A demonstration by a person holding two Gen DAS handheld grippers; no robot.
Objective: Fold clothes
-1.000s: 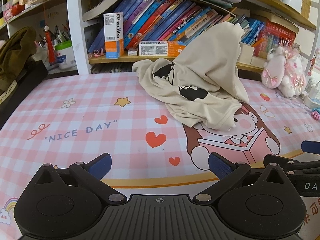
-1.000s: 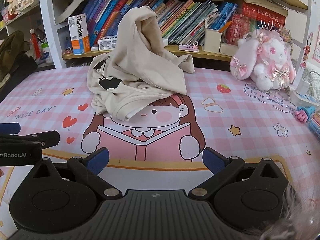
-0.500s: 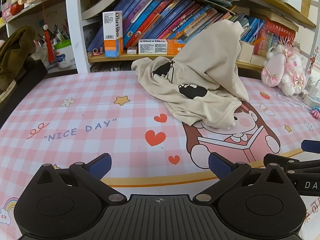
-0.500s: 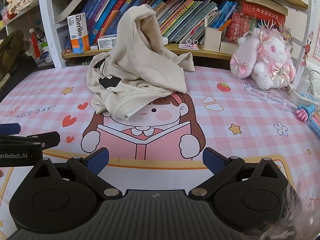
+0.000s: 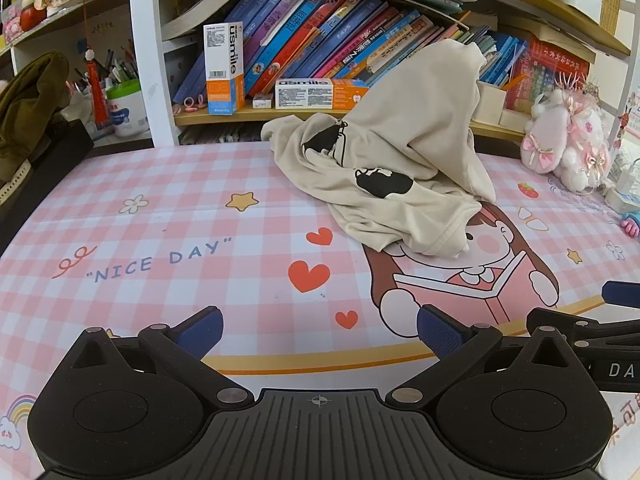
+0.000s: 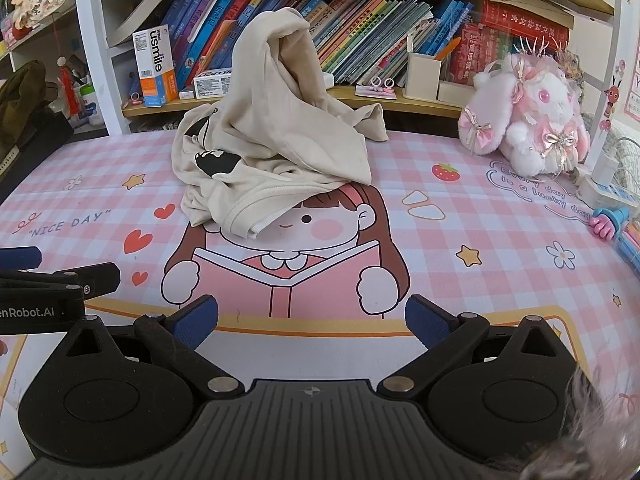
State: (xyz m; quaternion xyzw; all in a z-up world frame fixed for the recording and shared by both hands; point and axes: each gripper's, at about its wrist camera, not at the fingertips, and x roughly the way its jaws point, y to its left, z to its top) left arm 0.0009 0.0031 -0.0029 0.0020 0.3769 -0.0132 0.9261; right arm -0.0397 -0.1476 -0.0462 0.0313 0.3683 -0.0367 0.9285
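Note:
A cream shirt with black prints (image 5: pixel 404 168) lies in a crumpled heap at the back of the pink checked mat (image 5: pixel 160 240), its top leaning against the bookshelf. It also shows in the right wrist view (image 6: pixel 276 148). My left gripper (image 5: pixel 320 330) is open and empty, low over the mat's front, well short of the shirt. My right gripper (image 6: pixel 312 320) is open and empty, over the reading-girl picture, also short of the shirt. Each gripper shows at the edge of the other's view.
A bookshelf (image 5: pixel 320 56) with books and toothpaste boxes stands behind the shirt. A pink plush rabbit (image 6: pixel 524 108) sits at the back right beside a power strip (image 6: pixel 604 190). A dark olive garment (image 5: pixel 28 112) lies at the far left.
Both views have crept slightly forward toward the shirt. The shirt and the open jaws are unchanged.

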